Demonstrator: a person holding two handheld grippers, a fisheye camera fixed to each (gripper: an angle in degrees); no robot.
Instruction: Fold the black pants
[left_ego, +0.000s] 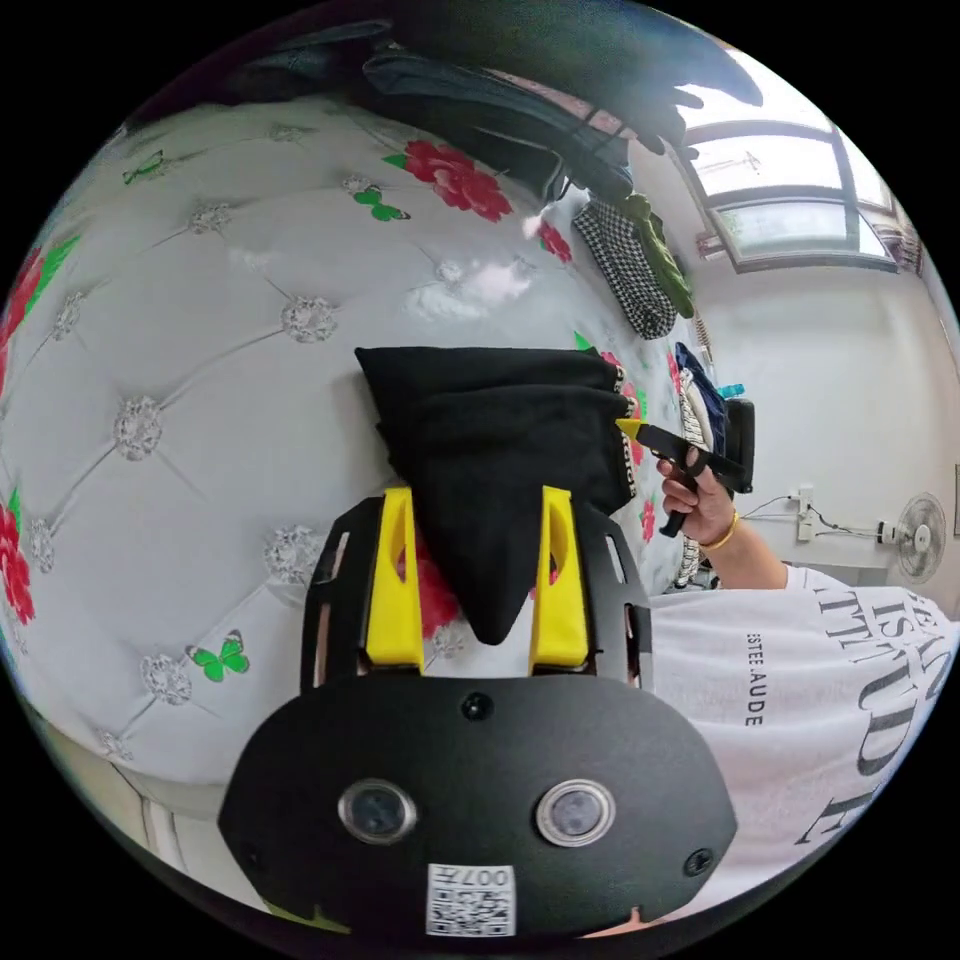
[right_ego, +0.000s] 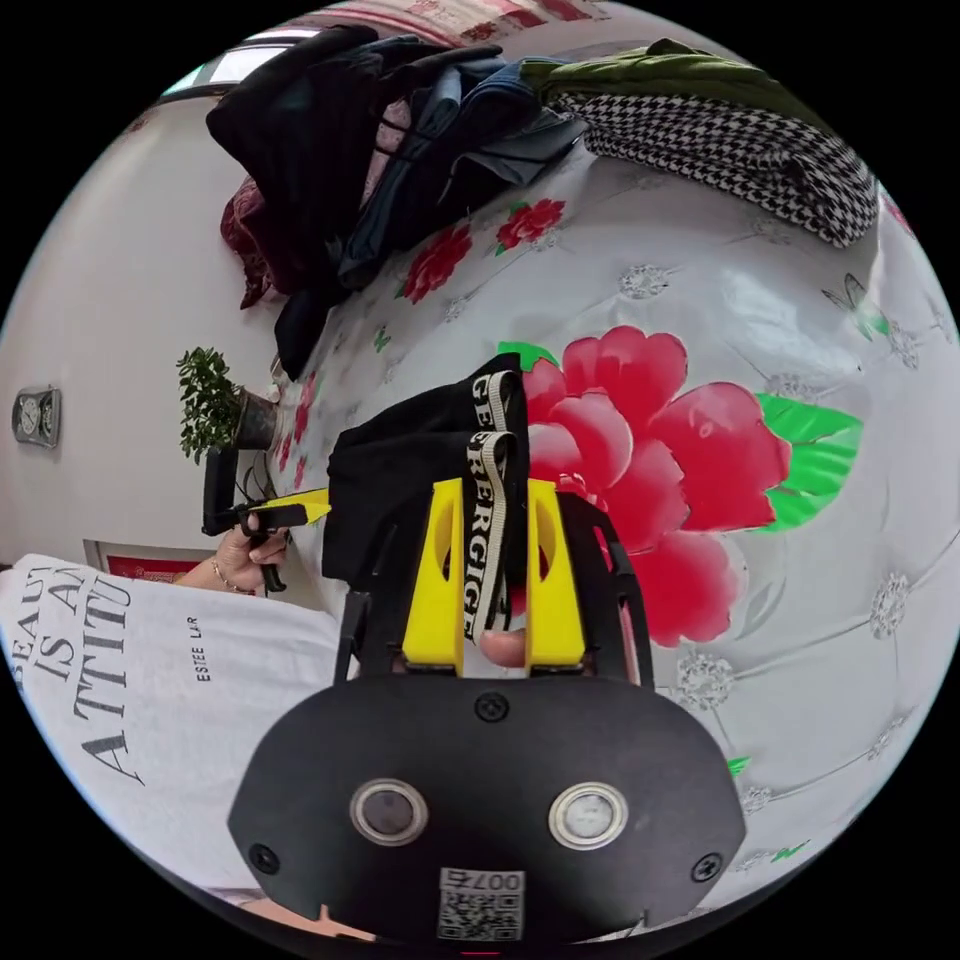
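The black pants (left_ego: 500, 430) lie folded into a thick bundle on a white tufted bed cover (left_ego: 200, 400) printed with red flowers. A pointed corner of the bundle reaches between the yellow jaws of my left gripper (left_ego: 477, 497), which stand wide apart and do not press on it. My right gripper (right_ego: 493, 490) is shut on the lettered waistband (right_ego: 490, 520), which runs up between its narrow jaws. From the left gripper view the right gripper (left_ego: 640, 432) meets the waistband edge with a hand on its grip. The left gripper (right_ego: 300, 507) touches the pants' (right_ego: 400, 480) far edge.
A heap of dark clothes (right_ego: 380, 150) with a houndstooth garment (right_ego: 720, 150) and a green one (right_ego: 660, 70) lies at the far side of the cover. The person in a white printed T-shirt (left_ego: 800, 680) stands at the bed's edge. A potted plant (right_ego: 215, 405), fan (left_ego: 920, 535) and window (left_ego: 790, 190) lie beyond.
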